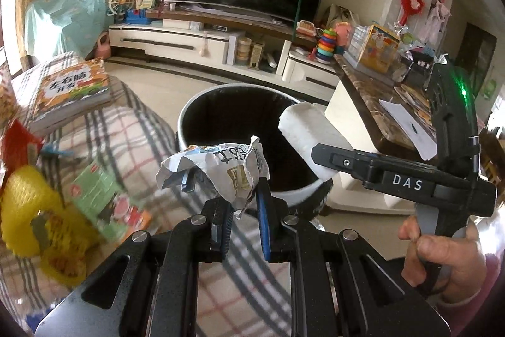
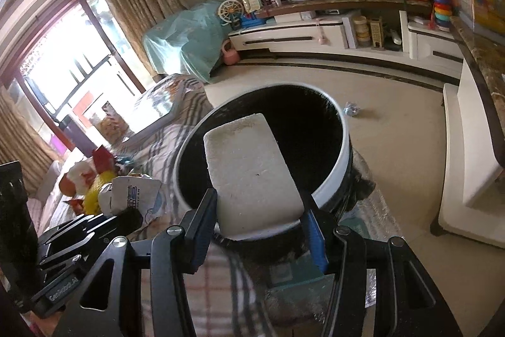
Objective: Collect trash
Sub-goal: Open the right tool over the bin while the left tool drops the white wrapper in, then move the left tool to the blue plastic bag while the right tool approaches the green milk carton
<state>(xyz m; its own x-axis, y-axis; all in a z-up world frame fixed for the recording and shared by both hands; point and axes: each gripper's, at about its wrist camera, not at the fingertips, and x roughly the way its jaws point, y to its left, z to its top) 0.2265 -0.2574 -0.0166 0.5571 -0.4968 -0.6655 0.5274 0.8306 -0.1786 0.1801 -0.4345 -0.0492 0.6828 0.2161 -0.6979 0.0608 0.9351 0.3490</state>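
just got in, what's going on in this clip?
A person is collecting trash with a handheld claw in each hand. The left claw is shut on a crumpled wrapper, near the rim of the round bin. The right claw grips a white foam block and holds it over the bin's dark opening. Neither piece is dropped yet. One more scrap of foil-like litter lies on the floor beyond the bin.
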